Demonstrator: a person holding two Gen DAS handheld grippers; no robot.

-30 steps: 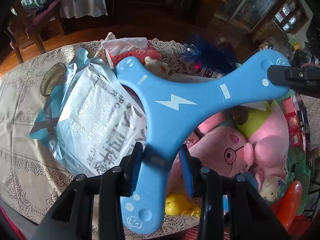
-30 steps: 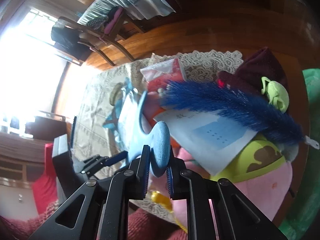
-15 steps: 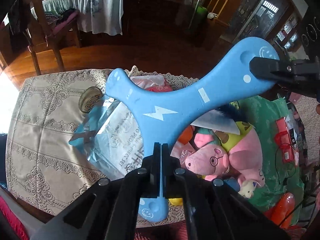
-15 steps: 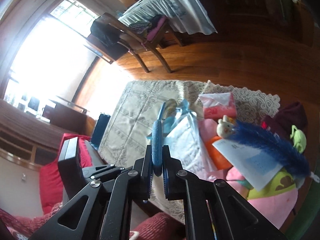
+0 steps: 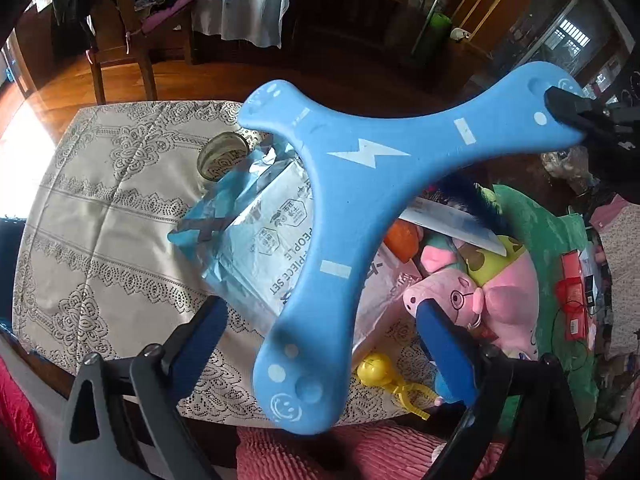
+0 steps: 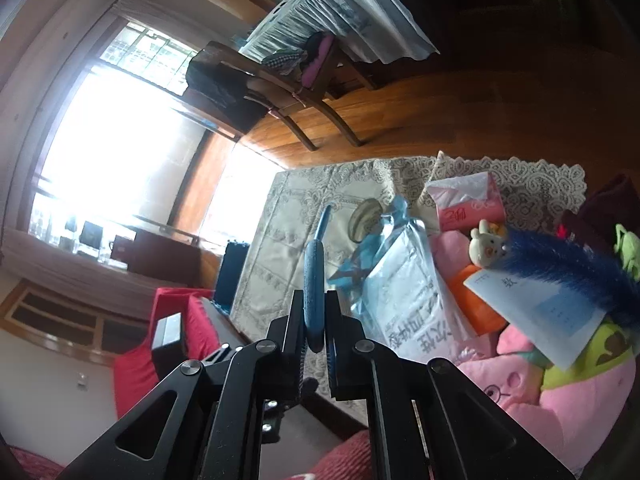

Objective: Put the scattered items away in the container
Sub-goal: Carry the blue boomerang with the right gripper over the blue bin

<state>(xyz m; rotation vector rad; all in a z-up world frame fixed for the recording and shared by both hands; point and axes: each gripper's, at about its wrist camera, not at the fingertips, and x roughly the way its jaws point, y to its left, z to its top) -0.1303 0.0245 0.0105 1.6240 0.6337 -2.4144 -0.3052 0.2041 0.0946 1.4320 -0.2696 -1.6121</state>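
Note:
A blue three-armed boomerang [image 5: 360, 184] with a white lightning mark hangs in the air above the lace-covered table [image 5: 100, 216]. My right gripper [image 6: 316, 320] is shut on the tip of one arm, which shows edge-on [image 6: 314, 276] in the right wrist view. The same gripper [image 5: 580, 116] enters the left wrist view at the upper right. My left gripper [image 5: 320, 336] is opening. Its blue pads [image 5: 200, 328] stand wide on either side of the boomerang's lower arm without touching it.
On the table lie a silver-blue foil bag [image 5: 256, 232], a glass jar [image 5: 222, 156], a pink pig plush [image 5: 480, 300], a yellow toy [image 5: 380, 368], a blue feather [image 6: 568, 268] and a pink tissue pack [image 6: 468, 204]. Green fabric [image 5: 536, 232] lies at the right. Chairs stand beyond.
My left gripper has let go of the boomerang's lower arm and its jaws have spread wide. Both hands rose, so the table looks farther away. The right gripper still clamps its arm.

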